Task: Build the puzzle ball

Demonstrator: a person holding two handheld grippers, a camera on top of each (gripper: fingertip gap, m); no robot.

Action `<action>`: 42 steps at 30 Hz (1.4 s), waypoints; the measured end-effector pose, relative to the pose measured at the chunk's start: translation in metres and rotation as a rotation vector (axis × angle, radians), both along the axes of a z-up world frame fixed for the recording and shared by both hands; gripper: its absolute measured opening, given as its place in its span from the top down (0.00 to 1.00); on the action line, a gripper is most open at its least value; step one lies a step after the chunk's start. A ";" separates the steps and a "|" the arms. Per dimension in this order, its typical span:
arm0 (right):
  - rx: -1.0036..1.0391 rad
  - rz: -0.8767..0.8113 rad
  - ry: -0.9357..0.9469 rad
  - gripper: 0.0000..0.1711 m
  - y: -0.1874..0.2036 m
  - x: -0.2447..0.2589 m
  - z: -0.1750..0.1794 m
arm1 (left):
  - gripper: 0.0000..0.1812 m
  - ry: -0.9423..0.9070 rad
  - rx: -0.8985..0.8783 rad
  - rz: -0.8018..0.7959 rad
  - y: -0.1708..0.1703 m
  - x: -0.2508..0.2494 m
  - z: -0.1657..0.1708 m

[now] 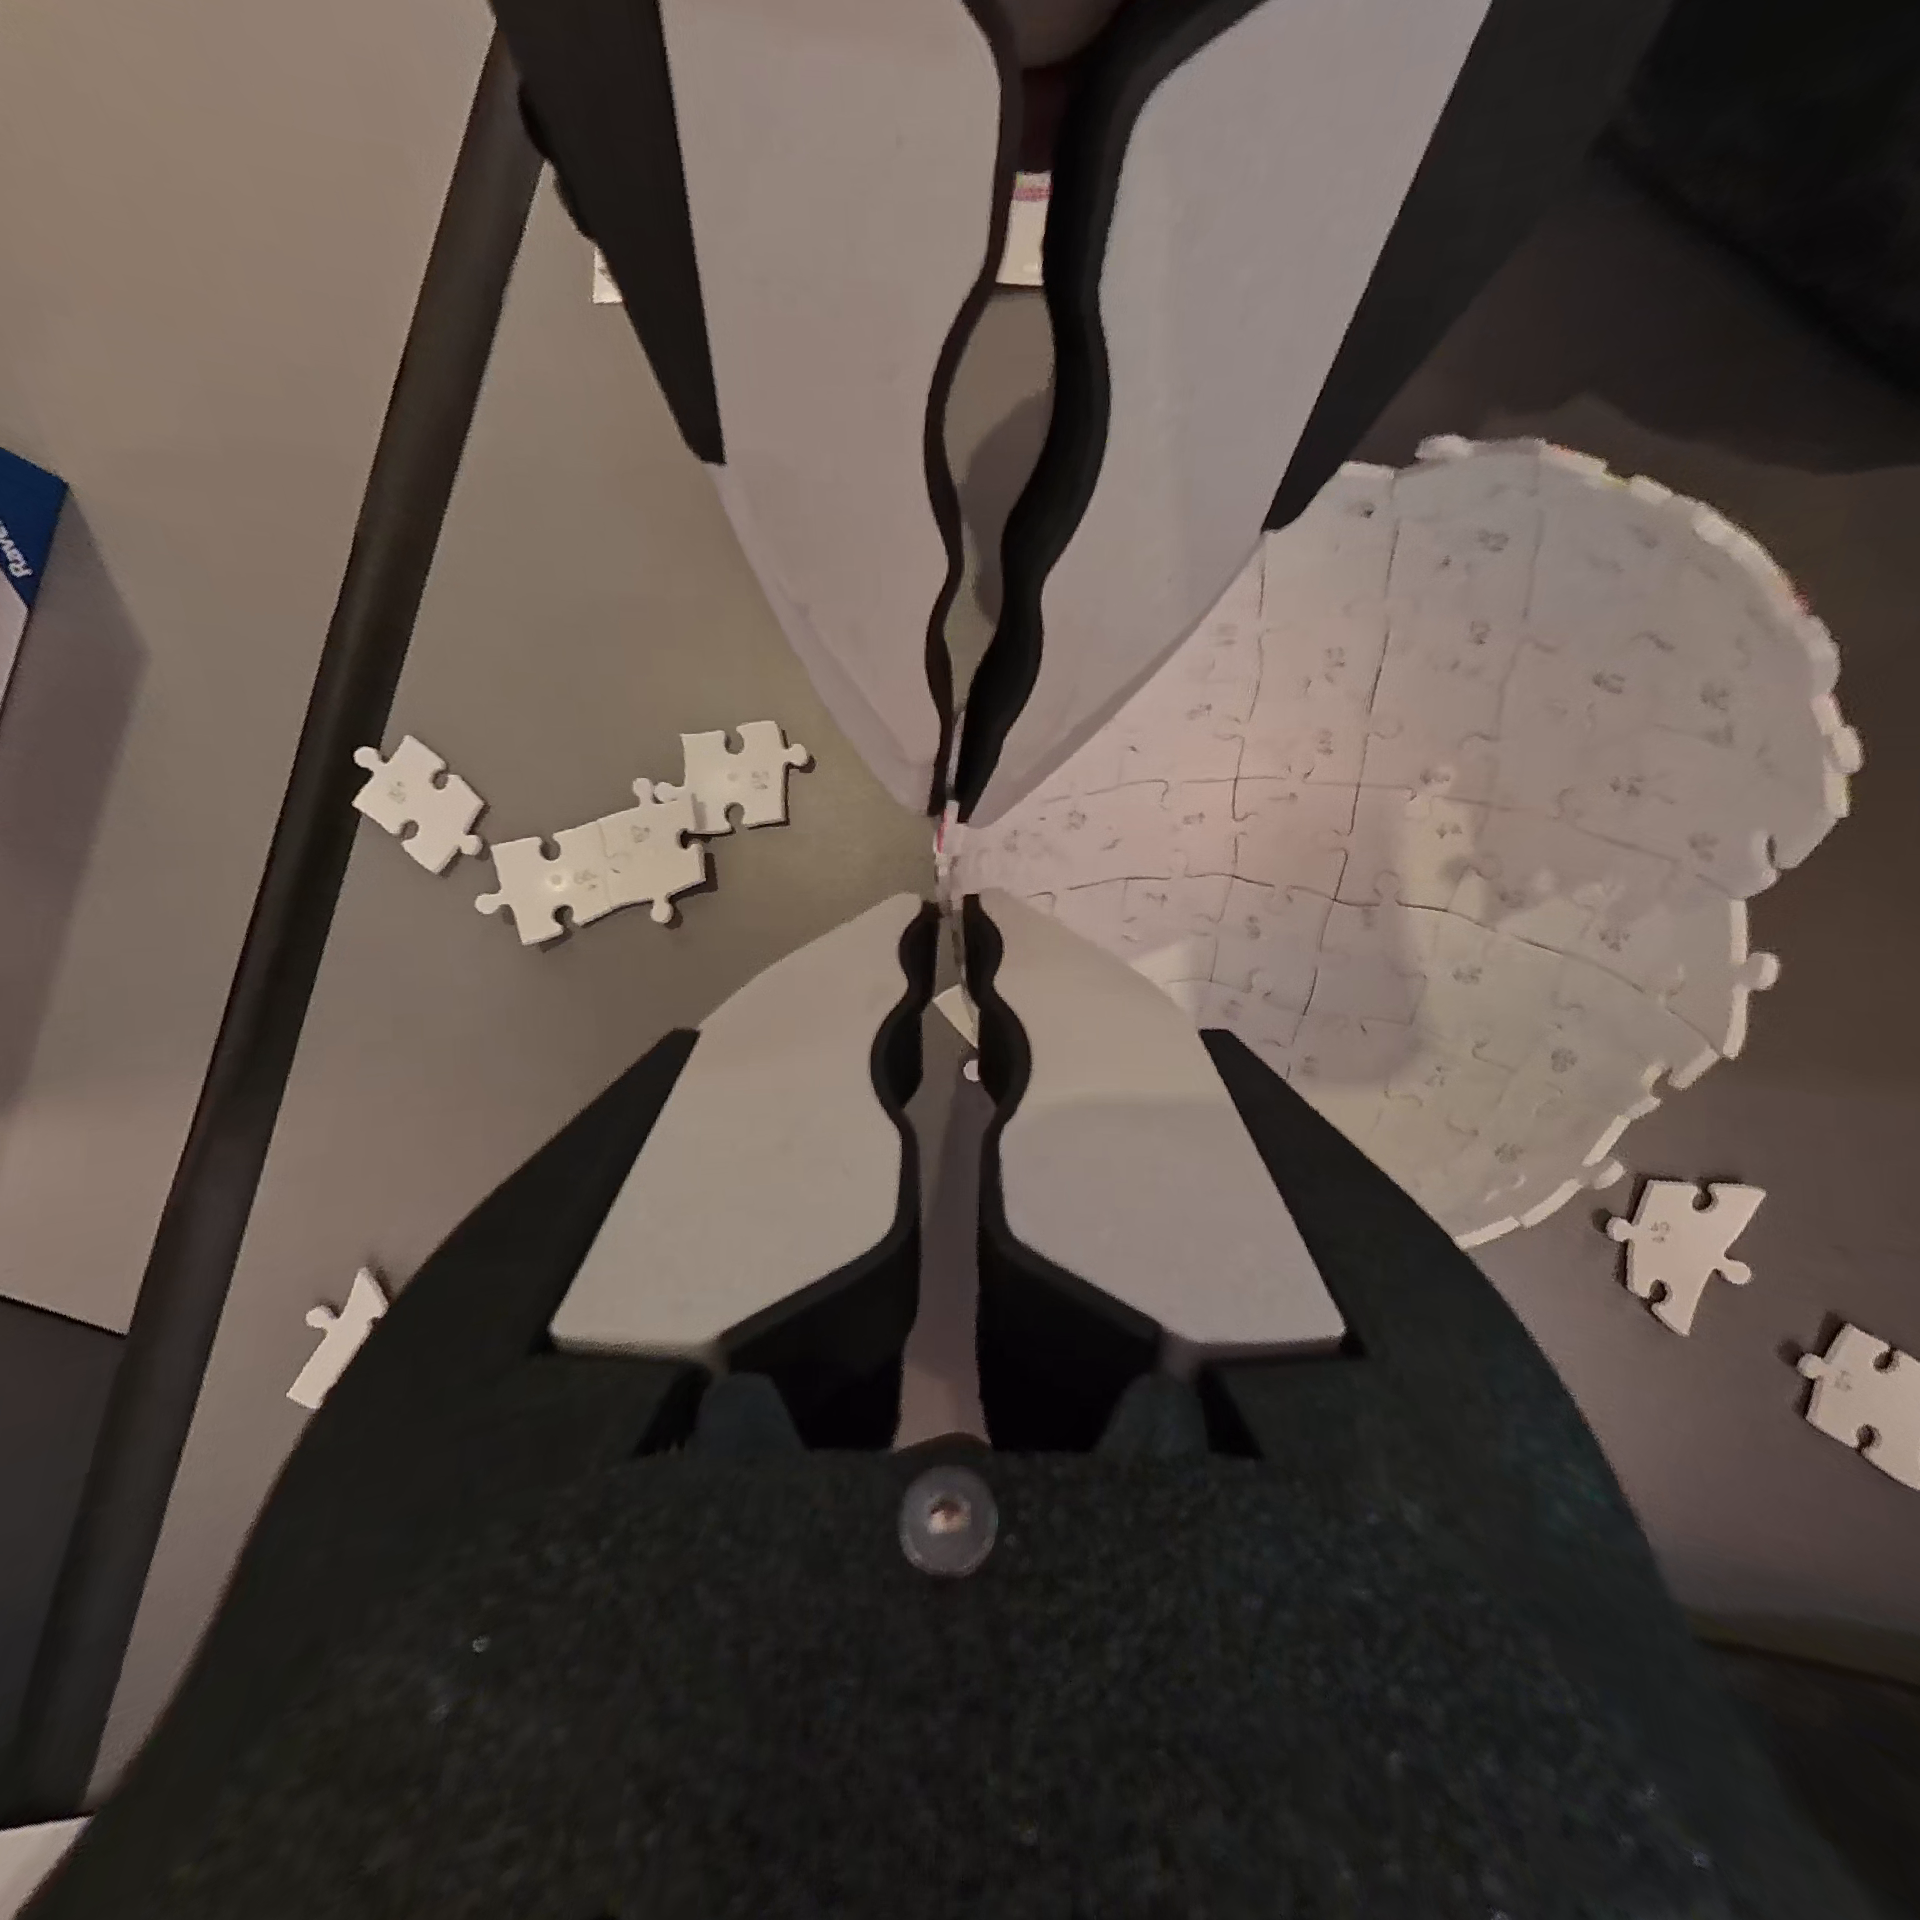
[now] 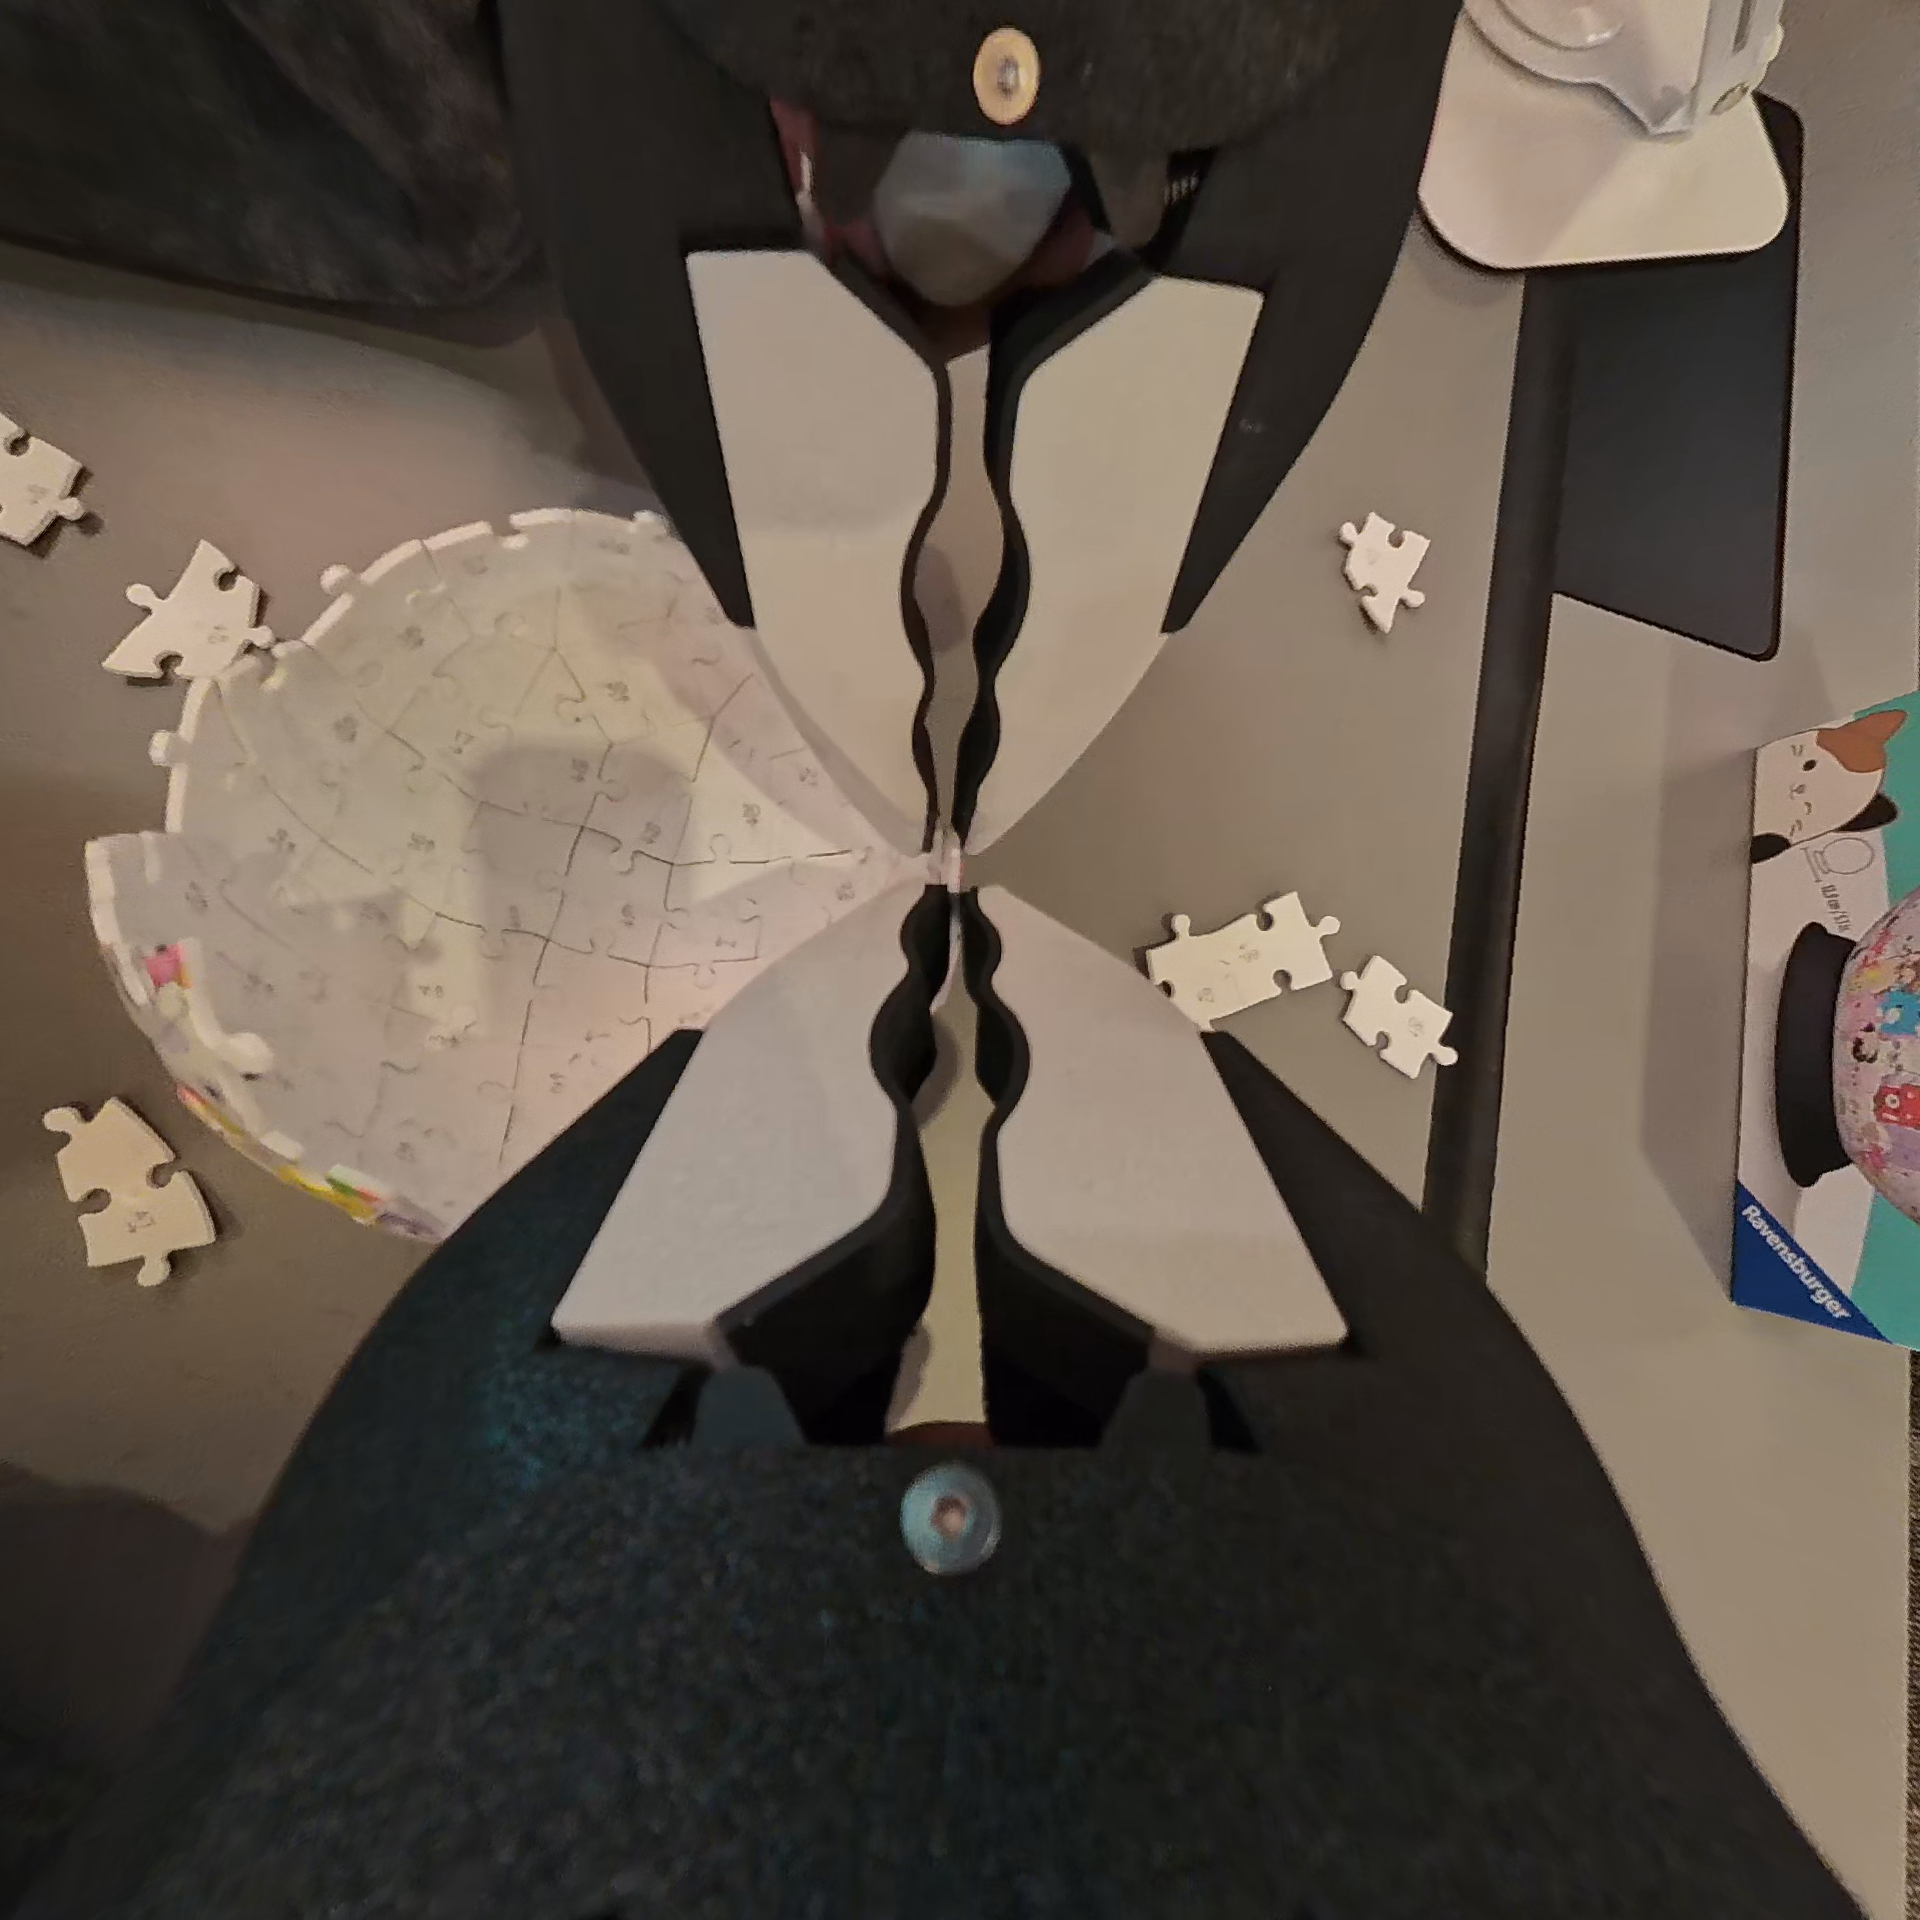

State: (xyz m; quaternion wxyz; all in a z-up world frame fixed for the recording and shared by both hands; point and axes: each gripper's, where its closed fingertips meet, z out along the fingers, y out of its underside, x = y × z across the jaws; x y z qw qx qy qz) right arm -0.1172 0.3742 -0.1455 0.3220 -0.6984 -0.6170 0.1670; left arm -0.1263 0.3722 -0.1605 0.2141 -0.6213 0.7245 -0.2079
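The partly built puzzle ball (image 1: pixel 1455 831) is a white open shell with its numbered inside facing the camera; it lies on the grey table. It also shows in the right wrist view (image 2: pixel 468 883), with coloured print on its outer edge. My left gripper (image 1: pixel 948 914) and my right gripper (image 1: pixel 951 805) meet tip to tip at the shell's rim. Both are shut on that thin rim edge. In the right wrist view my right gripper (image 2: pixel 951 909) comes from below and the left gripper (image 2: pixel 948 831) from above. Whether a separate piece sits between the tips is hidden.
Loose white pieces lie around: a joined pair (image 1: pixel 592 883), singles (image 1: pixel 421 800) (image 1: pixel 1683 1252), another pair (image 2: pixel 1242 956), singles (image 2: pixel 1382 566) (image 2: pixel 130 1190). The puzzle box (image 2: pixel 1829 1039) is at the right edge. A dark bar (image 2: pixel 1496 831) crosses the table. A white stand (image 2: pixel 1600 135) is at top right. The grippers are tip to tip, or close to it. The dark bar (image 2: pixel 1496 831) is about 20 cm from both grippers' fingertips.
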 end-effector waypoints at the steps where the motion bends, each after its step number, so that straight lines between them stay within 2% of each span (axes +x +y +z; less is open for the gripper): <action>1: -0.001 0.000 0.001 0.99 0.000 0.000 0.000 | 0.98 0.001 0.002 0.000 0.000 0.000 0.000; 15: -0.015 -0.002 -0.022 0.99 -0.003 0.000 0.000 | 0.98 -0.010 -0.015 -0.016 -0.003 0.000 0.000; 23: -0.067 -0.019 -0.032 0.99 -0.006 -0.002 -0.002 | 0.91 0.023 -0.014 -0.027 -0.006 0.000 -0.004; 27: -0.070 -0.019 -0.031 0.99 -0.006 -0.002 -0.003 | 0.90 0.031 -0.067 -0.026 -0.009 -0.001 -0.006; 32: -0.072 -0.018 -0.037 0.99 -0.006 -0.001 -0.004 | 0.80 0.028 -0.188 -0.007 -0.015 0.000 -0.005; 42: -0.068 -0.002 -0.031 0.99 -0.009 -0.006 -0.003 | 0.81 0.072 -0.161 0.042 -0.012 -0.003 -0.006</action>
